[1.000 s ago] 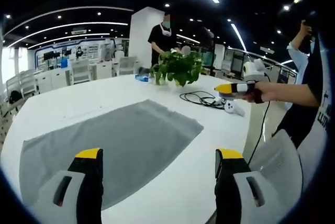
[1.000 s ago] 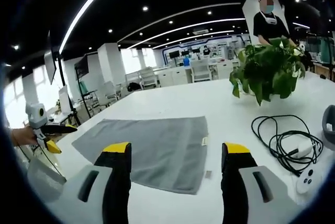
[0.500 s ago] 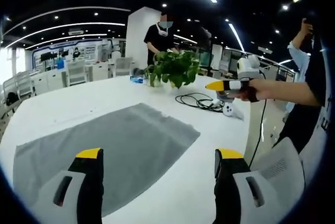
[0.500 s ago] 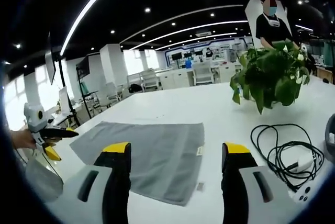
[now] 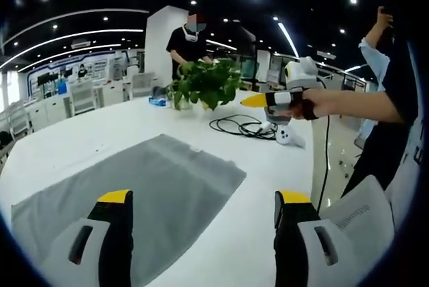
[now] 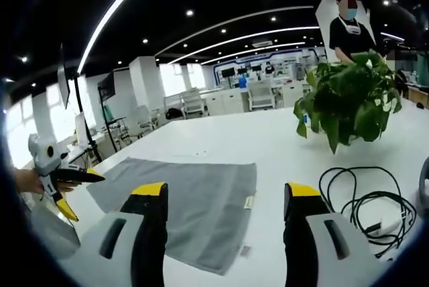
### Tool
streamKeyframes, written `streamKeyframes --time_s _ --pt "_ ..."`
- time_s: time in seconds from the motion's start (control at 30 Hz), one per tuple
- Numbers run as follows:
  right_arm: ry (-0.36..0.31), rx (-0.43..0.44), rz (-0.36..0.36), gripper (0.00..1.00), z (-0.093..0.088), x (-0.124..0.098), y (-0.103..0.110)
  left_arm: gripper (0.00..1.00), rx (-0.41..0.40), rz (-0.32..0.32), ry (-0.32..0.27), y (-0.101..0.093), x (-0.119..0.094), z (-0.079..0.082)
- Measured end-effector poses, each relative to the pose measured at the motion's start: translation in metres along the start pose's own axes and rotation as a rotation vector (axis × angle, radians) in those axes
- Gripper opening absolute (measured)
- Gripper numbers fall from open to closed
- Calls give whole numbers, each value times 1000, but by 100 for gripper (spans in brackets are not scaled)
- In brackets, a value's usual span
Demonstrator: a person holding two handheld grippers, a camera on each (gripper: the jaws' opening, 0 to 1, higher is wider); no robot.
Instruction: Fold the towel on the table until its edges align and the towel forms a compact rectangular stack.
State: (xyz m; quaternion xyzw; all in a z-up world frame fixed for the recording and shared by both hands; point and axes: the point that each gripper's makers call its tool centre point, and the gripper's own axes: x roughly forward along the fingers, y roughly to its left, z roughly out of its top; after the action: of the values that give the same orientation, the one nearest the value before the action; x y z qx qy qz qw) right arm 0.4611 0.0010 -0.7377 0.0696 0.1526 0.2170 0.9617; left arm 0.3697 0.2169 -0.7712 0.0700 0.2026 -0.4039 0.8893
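Near the white worktop's (image 6: 221, 141) edge, a flat grey cloth towel (image 6: 191, 201) lies beneath both wide-open, empty yellow-tipped grippers (image 5: 202, 201) (image 6: 226, 192).

Left gripper view sits low over the tabletop (image 5: 281, 166), looking across the grey towel (image 5: 134, 193) toward the plant (image 5: 201, 82) and black cable (image 5: 238, 126), right gripper (image 5: 258, 100) coming in high from the right. Right gripper view looks along the tabletop (image 6: 268, 133), sharing the towel (image 6: 194, 196), plant (image 6: 348, 99) and cable (image 6: 358, 200), left gripper (image 6: 84, 190) at far left.
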Motion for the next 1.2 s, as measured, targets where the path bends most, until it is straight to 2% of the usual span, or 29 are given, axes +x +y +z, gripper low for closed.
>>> streamKeyframes --time_s 0.53,0.93,1.2 --pt "14 0 24 70 2 32 -13 87 57 -75 45 -12 49 0" --pt "28 29 9 68 -4 55 -27 85 72 -115 83 -19 79 -9" --pt "25 54 2 66 -4 81 -36 82 96 -139 90 -27 103 -7"
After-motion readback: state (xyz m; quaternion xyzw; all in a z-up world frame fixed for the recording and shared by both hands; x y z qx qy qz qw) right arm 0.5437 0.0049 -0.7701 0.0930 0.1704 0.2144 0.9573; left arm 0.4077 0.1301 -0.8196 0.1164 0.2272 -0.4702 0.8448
